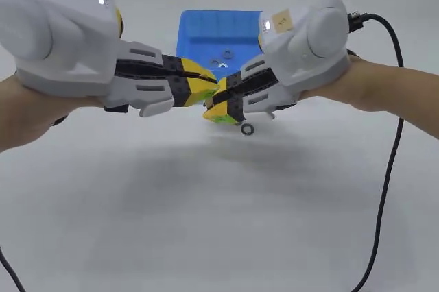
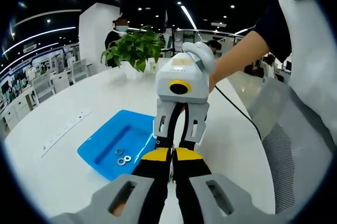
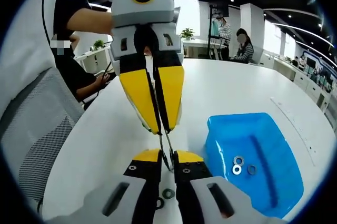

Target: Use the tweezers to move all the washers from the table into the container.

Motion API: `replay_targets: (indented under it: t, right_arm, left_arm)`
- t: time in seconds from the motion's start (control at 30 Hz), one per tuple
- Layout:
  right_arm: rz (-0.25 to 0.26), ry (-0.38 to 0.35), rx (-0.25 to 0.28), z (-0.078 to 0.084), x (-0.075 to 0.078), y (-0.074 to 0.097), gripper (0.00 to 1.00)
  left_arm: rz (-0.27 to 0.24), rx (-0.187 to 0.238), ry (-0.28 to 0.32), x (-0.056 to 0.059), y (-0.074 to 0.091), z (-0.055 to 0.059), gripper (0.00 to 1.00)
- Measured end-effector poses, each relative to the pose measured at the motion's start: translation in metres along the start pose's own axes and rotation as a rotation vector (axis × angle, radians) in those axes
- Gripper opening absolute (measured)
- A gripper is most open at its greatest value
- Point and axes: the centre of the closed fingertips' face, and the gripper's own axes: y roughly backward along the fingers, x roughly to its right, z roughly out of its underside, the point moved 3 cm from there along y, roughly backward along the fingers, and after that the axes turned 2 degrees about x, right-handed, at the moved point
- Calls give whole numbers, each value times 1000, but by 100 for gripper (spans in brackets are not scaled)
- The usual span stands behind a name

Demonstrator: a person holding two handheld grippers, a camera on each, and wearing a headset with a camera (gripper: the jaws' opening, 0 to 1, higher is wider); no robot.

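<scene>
Head view looking steeply down, close over left gripper (image 1: 208, 88) and right gripper (image 1: 214, 105) meeting tip to tip. Gripper views facing each other at close range, low over table (image 2: 231, 145). All three sharing blue container (image 1: 206, 31) (image 2: 113, 142) (image 3: 263, 145).

The left gripper (image 1: 212, 86) and right gripper (image 1: 210, 110) both have white housings, black jaws and yellow tips, and the right one also shows a green patch. The container (image 1: 199, 31) is plain bright blue, its washers (image 3: 238, 166) silver and the tweezers (image 3: 167, 153) steel-grey. The table (image 1: 219, 223) is unpatterned white and the cable (image 1: 387, 168) black.
</scene>
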Motion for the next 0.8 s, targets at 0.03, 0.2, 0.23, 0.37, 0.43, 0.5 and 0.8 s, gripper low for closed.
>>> replay_targets:
  t: [0.03, 0.2, 0.23, 0.37, 0.43, 0.5, 0.8]
  right_arm:
    - [4, 0, 0, 0, 0, 0, 9]
    - [4, 7, 3, -1, -5, 0, 8]
    - [4, 4, 5, -1, -6, 0, 8]
    - [9, 11, 10, -1, -8, 0, 8]
    - [14, 15, 10, -2, -8, -1, 8]
    - [17, 18, 8, -2, -8, -1, 8]
    - [26, 16, 5, -3, -10, -2, 8]
  left_arm:
    - [-5, -2, -3, 0, -1, 0, 5]
    - [0, 4, 19, 0, -2, 1, 7]
    - [1, 1, 15, 0, -2, 1, 7]
    - [6, 0, 2, -1, -1, 1, 7]
    - [7, 3, 6, 0, -1, 1, 8]
    - [8, 7, 10, 0, 0, 0, 8]
    - [-14, 31, 11, -3, 7, -2, 14]
